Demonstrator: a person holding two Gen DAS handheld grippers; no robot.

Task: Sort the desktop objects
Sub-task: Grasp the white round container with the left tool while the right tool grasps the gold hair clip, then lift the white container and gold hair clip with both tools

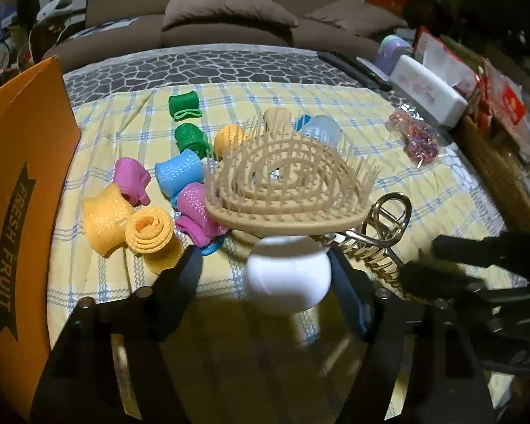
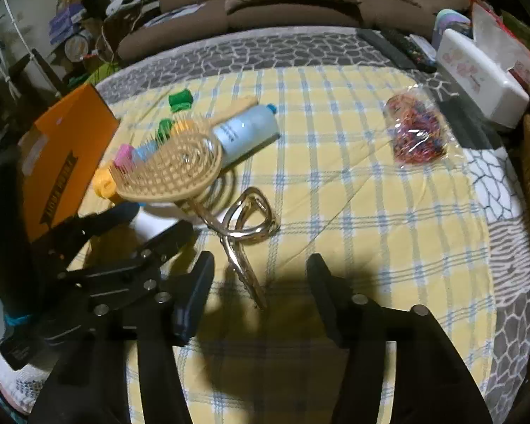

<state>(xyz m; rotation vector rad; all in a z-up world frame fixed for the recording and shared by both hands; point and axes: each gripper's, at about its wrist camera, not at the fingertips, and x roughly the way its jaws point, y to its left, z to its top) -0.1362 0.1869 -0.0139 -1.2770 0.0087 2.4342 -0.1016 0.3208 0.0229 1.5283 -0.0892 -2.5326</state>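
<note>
A white round jar (image 1: 286, 279) stands on the yellow checked cloth (image 1: 335, 102) between the fingers of my left gripper (image 1: 265, 265). The right finger is at its side, the left finger stands off it, so the jaws are open. A tan hairbrush (image 1: 289, 183) leans over the jar. Beside it lie several coloured hair rollers (image 1: 148, 233). My right gripper (image 2: 261, 268) is open around the lower end of a gold claw clip (image 2: 247, 226) lying flat. A pale blue bottle (image 2: 247, 130) lies behind the brush (image 2: 180, 162). A bag of hair elastics (image 2: 417, 134) lies at the right.
An orange fruit box (image 1: 21, 194) stands at the left table edge. A white case (image 2: 480, 74) and remotes (image 2: 399, 49) sit at the back right, a wicker basket (image 1: 494, 169) at the right. The left gripper (image 2: 152, 222) sits close to the left of the right one.
</note>
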